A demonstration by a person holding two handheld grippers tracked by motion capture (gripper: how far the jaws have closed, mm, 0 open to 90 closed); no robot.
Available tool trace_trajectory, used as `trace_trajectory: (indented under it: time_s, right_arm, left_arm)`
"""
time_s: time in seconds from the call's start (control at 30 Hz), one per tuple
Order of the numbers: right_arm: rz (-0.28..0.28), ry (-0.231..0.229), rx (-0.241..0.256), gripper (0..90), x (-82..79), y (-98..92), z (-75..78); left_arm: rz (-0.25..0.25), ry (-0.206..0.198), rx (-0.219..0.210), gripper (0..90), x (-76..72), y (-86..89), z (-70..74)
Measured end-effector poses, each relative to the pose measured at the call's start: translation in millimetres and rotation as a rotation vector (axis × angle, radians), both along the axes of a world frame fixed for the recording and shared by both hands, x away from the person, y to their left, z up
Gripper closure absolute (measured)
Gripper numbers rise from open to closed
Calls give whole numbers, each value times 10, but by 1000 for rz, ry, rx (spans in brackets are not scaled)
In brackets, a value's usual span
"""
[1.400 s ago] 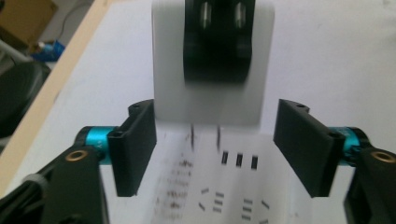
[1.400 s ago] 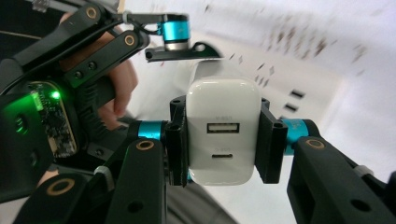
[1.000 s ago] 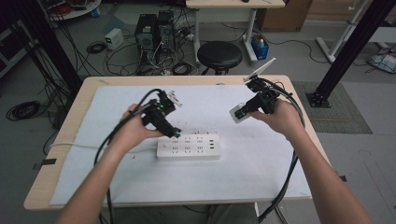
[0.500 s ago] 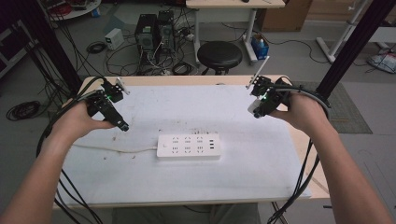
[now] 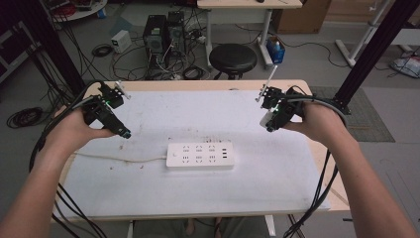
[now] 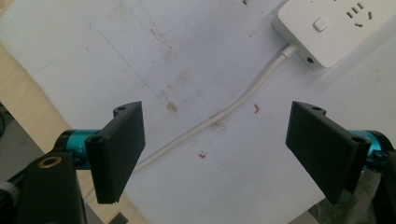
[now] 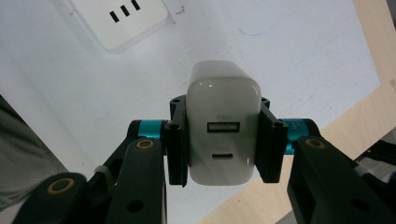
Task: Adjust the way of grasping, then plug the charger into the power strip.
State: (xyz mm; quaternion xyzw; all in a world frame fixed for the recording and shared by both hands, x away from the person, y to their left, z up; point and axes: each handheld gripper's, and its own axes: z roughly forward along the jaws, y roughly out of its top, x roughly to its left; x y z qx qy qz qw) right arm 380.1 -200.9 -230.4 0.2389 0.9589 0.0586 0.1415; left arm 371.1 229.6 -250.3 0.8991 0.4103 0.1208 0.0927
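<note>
Right gripper (image 7: 223, 140) was clamped on a white USB charger (image 7: 223, 122), jaws pressing its two sides, the USB ports facing the camera. In the high view the right gripper (image 5: 270, 124) hung above the desk (image 5: 277, 198) near its right edge, the charger (image 5: 267, 119) clear of the surface.

Left gripper (image 6: 215, 149) was empty, jaws spread wide, over bare desk with the white cord (image 6: 219, 116) running beneath. In the high view it (image 5: 125, 133) sat near the left edge.

White power strip (image 5: 199, 155) lay flat at mid-desk, between the two grippers and apart from both, its cord (image 5: 119, 158) trailing toward the left edge. No plug was seen in any socket.

Judgement: the work appeared to be seating the charger in the strip. Pickup was done; carrying to a socket, aligning the prongs and pressing in were left. Prongs faced away from the camera, so their orientation could not be checked.
</note>
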Motion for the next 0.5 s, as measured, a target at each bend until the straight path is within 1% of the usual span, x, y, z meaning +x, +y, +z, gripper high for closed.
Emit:
trace_trajectory:
  time_s: [0.1, 0.17, 0.23, 0.3, 0.43, 0.47, 0.5]
  right_arm:
    - [9, 10, 0, 617, 7, 16, -1]
    - [21, 18, 2, 618, 17, 25, -6]
    - [24, 27, 4, 617, 37, 29, -3]
    - [38, 34, 4, 617, 63, 44, 4]
    - [83, 49, -20, 618, 114, 165, -6]
    - [83, 57, -24, 617, 123, 209, -10]
    - [105, 60, -25, 618, 147, 250, -18]
  left_arm:
    - [2, 11, 2, 198, 27, 13, -16]
    - [-1, 17, -5, 198, 42, 11, -14]
    - [-7, 12, -22, 198, 44, 11, 7]
    - [-16, 22, -38, 194, 42, 16, 20]
    - [-25, 33, -34, 186, 25, 37, 5]
    - [-28, 35, -38, 186, 18, 45, -5]
    - [-31, 35, -39, 172, 10, 51, -15]
